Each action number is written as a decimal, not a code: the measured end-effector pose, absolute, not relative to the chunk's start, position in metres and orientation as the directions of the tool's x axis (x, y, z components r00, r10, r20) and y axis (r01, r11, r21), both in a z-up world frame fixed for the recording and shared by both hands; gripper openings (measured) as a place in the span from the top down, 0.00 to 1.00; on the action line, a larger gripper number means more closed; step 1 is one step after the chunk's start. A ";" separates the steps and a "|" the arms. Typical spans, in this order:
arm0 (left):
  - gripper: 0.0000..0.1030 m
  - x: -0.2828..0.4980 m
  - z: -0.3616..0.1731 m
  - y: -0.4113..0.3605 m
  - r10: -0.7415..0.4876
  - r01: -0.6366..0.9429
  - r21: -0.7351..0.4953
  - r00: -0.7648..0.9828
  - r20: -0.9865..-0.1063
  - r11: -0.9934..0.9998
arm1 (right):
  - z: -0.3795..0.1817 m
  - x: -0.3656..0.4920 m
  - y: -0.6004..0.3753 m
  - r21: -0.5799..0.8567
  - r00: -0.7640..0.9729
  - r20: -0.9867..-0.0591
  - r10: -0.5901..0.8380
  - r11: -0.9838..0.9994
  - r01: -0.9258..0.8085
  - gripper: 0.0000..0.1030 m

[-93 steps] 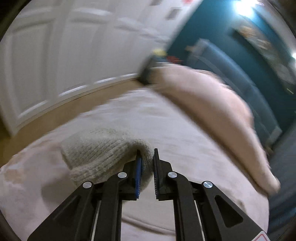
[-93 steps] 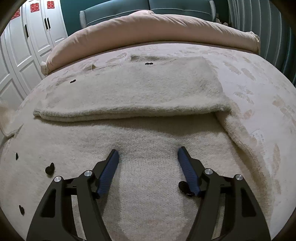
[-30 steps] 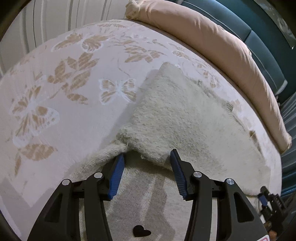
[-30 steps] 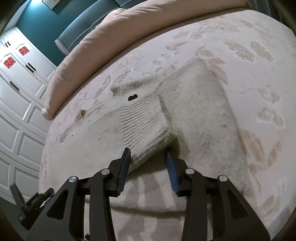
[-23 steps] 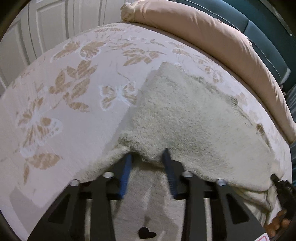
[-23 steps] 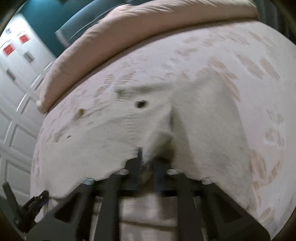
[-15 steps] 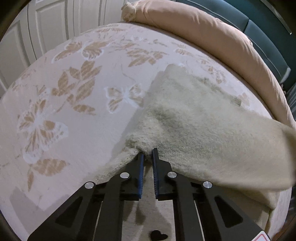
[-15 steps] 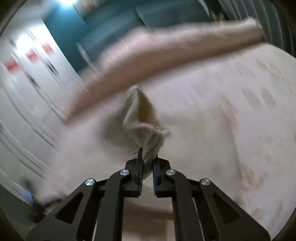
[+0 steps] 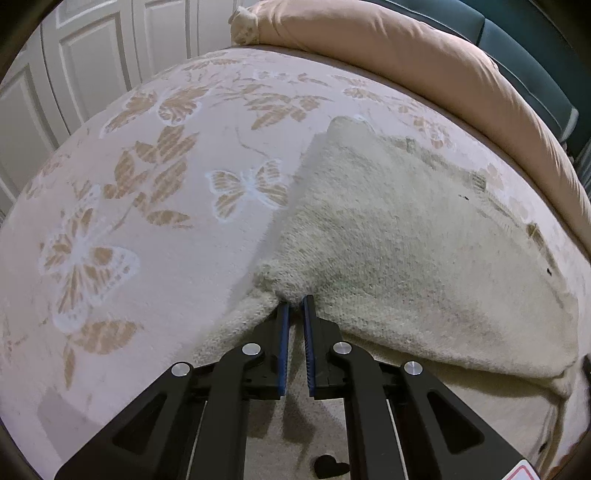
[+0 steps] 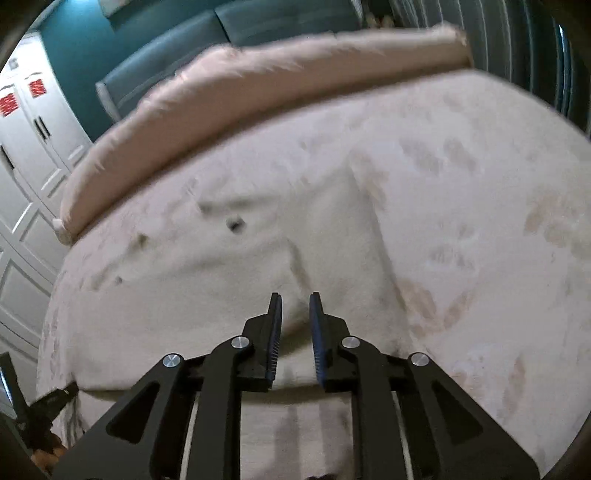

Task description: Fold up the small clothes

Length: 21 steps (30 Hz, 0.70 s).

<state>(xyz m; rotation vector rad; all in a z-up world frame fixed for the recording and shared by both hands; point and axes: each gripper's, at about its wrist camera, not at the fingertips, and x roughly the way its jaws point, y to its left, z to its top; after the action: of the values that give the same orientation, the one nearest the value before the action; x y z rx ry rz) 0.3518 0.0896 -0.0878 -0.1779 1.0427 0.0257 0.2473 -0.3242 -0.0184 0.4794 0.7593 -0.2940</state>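
A cream knit sweater (image 9: 406,236) lies on the bed, its far part folded over toward me. My left gripper (image 9: 293,301) is shut on the left corner of the folded edge, low on the bed. In the blurred right wrist view the sweater (image 10: 229,280) lies flat. My right gripper (image 10: 294,301) stands just above the fold edge with its jaws a little apart and nothing between them.
The bed cover (image 9: 147,192) has a tan butterfly and leaf print. A rolled pink duvet (image 9: 424,62) lies along the far side before a teal headboard (image 10: 236,33). White wardrobe doors (image 9: 74,62) stand at the left. The left gripper shows at the bottom left of the right wrist view (image 10: 33,410).
Both grippers shut on the folded edge's corners and lifted it. Now the fold lies flat again; the right gripper has opened slightly and let go, the left stays shut.
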 end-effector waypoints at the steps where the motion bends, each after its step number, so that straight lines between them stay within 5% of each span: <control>1: 0.93 0.351 -0.088 0.086 -0.045 -0.099 -0.111 0.508 -0.860 0.989 | -0.012 0.251 -0.315 0.315 0.705 -0.707 -0.058 0.866 0.387 0.85; 6: 0.93 0.349 -0.088 0.074 0.024 -0.076 -0.017 0.503 -0.864 0.997 | 0.001 0.327 -0.193 0.362 0.637 -0.716 0.284 0.932 -0.008 0.85; 10: 0.93 0.350 -0.088 0.073 0.038 -0.055 0.012 0.496 -0.867 0.998 | -0.028 0.376 -0.121 0.336 0.498 -0.792 0.353 0.933 -0.127 0.85; 15: 0.93 0.351 -0.090 0.073 0.037 -0.023 0.029 0.497 -0.867 0.999 | -0.057 0.370 -0.156 0.289 0.495 -0.819 0.289 0.954 -0.079 0.90; 21: 0.93 0.350 -0.093 0.072 0.035 -0.004 0.038 0.514 -0.857 0.999 | -0.055 0.303 -0.305 0.263 0.564 -0.822 0.079 0.931 0.252 0.93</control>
<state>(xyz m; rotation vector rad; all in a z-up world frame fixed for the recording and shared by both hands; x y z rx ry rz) 0.3499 0.0718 -0.0927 0.0323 1.0308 0.0234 0.3027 -0.3052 -0.0550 0.3744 0.9722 -0.1046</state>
